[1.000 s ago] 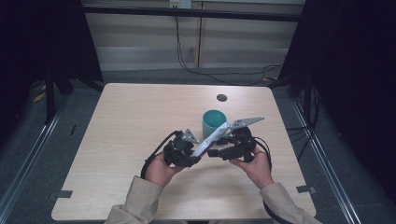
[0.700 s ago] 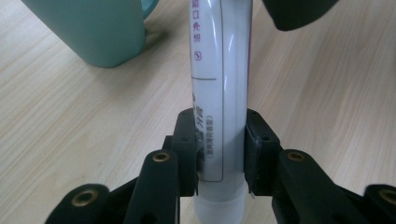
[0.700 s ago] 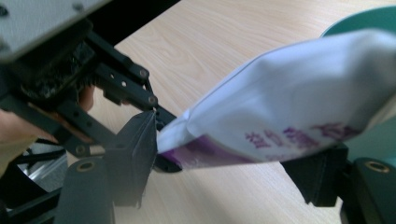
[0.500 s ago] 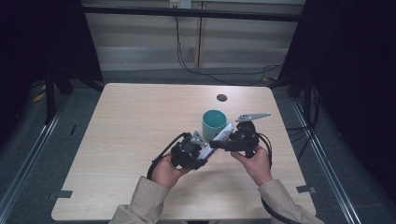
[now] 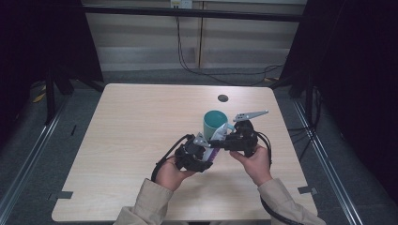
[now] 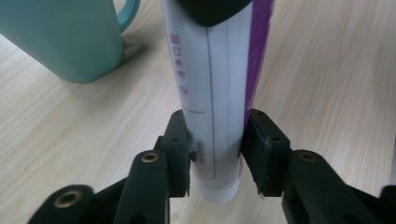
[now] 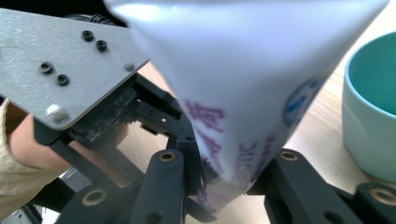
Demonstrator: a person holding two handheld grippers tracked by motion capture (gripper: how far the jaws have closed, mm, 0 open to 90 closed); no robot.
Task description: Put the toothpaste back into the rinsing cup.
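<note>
1. Item: toothpaste tube (image 6: 217, 98), white with a purple stripe and purple print. Location: held above the table (image 5: 122, 140), between the 2 grippers, just beside the teal mug (image 5: 215, 125) and near the person's side of the table.
2. Left gripper (image 6: 215, 149): jaws have just been opening a little; in the left gripper view the tube's cap end sits between them and the pads appear to touch both sides, so a light hold.
3. Right gripper (image 7: 229, 179): jaws have just been closing; in the right gripper view they pinch the narrow flat end of the tube.
4. Orientation: long axis runs from one gripper to the other, roughly level; in the high view (image 5: 213, 149) it slopes from the left gripper up toward the right gripper, cap end at the left gripper.
5. Handling, judged: light; soft plastic body that dents under pressure; glossy, likely slippery. The crimped end and the cap shoulder are the stiffest parts.
6. Hold points, judged: grip at either end, not mid-body, to avoid squeezing paste out.
</note>
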